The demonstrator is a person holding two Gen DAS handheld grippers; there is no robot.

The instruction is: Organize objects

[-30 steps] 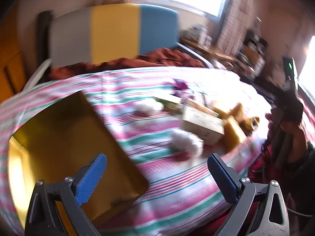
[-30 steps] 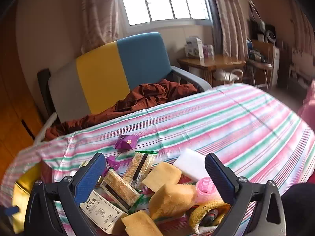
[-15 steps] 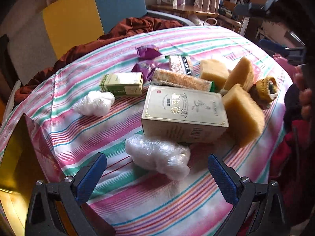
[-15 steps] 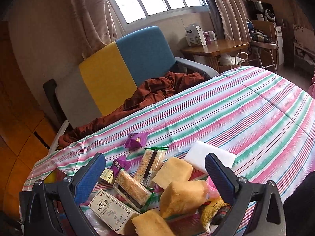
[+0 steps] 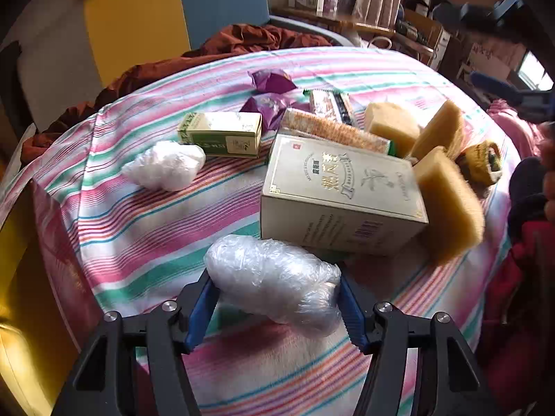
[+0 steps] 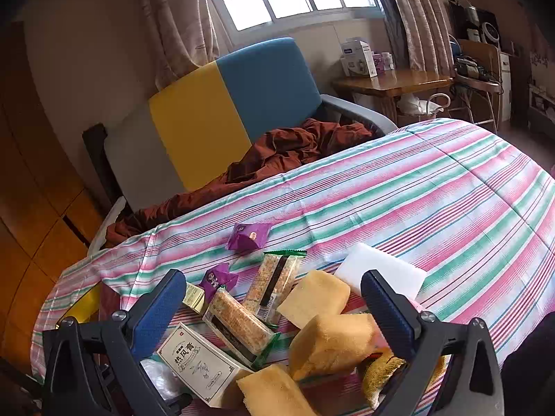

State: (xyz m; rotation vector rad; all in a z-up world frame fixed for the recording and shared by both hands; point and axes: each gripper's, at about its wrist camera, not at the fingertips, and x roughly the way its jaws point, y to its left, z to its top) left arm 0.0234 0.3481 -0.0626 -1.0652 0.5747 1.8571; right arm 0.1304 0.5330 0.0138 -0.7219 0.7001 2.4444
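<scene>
Left wrist: crinkled clear plastic wad, oblong, pinched between just-closed left tool pads.

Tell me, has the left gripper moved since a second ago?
Yes. The left gripper has come down and right, away from the yellow box, and its fingers have been closing around the near plastic-wrap bundle.

Your striped cloth runs pink, teal, white and thin orange. The wrapped bundle between the blue pads of the left hand-held gripper is clear, crinkled white. The large box is cream with dark print; the small box green and white. Three sponges are yellow-tan. Wrappers are purple. The chair shows grey, yellow and blue panels. The yellow thing at left is possibly glossy.
</scene>
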